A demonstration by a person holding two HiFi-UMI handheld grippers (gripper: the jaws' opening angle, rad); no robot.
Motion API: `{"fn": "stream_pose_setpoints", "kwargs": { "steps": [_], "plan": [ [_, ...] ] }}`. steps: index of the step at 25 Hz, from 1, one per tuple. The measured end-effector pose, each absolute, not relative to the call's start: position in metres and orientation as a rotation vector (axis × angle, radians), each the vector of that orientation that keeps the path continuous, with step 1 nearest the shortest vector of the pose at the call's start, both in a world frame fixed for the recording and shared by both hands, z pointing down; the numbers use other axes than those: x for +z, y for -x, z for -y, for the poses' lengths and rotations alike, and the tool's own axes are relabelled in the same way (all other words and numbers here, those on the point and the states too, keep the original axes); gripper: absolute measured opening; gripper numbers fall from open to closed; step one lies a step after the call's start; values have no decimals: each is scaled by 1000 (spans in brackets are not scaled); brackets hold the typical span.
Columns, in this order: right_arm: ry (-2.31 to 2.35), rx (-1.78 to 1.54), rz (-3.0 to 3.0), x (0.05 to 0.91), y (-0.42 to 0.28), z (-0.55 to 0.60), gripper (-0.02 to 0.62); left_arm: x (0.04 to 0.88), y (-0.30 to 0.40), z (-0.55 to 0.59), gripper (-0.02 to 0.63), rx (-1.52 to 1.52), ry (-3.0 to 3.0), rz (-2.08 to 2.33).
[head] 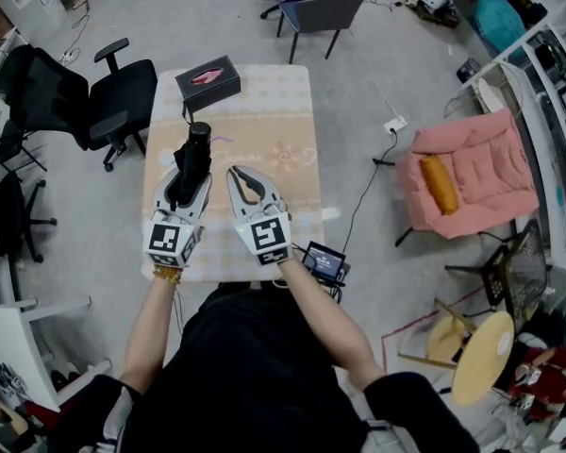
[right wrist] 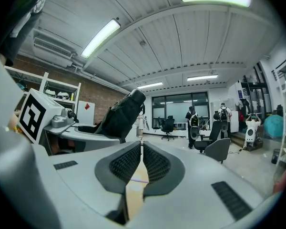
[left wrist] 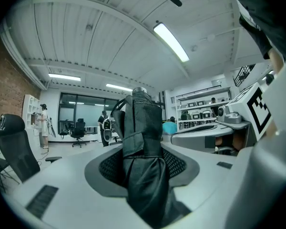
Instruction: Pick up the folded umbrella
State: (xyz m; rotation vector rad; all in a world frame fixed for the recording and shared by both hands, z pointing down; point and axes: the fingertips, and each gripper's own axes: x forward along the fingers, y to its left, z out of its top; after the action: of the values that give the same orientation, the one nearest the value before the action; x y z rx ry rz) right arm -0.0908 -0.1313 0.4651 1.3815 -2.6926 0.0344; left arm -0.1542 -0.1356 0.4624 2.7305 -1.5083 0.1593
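Over the near half of the table (head: 292, 111), the folded umbrella (left wrist: 142, 142) stands in the left gripper (head: 191, 177), whose jaws pinch its strapped middle; it is probably lifted clear, though that is hard to see. It should be light, with a stiff core under soft, slippery fabric, so a mid-body hold suits. The right gripper (right wrist: 141, 151) has its jaws pressed together, empty.

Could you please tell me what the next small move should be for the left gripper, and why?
Probably raise the left gripper a little, keeping its grip: its jaws are already shut on the folded umbrella, which juts out over the table, while the right gripper is shut and empty beside it.
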Motion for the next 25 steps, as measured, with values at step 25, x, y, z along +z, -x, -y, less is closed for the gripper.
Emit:
{"fn": "stream_pose_setpoints", "kwargs": {
  "steps": [25],
  "plan": [
    [-1387,176,2628,519,87,131,17,523,163,133,202,257,-2599,1527]
  ]
}}
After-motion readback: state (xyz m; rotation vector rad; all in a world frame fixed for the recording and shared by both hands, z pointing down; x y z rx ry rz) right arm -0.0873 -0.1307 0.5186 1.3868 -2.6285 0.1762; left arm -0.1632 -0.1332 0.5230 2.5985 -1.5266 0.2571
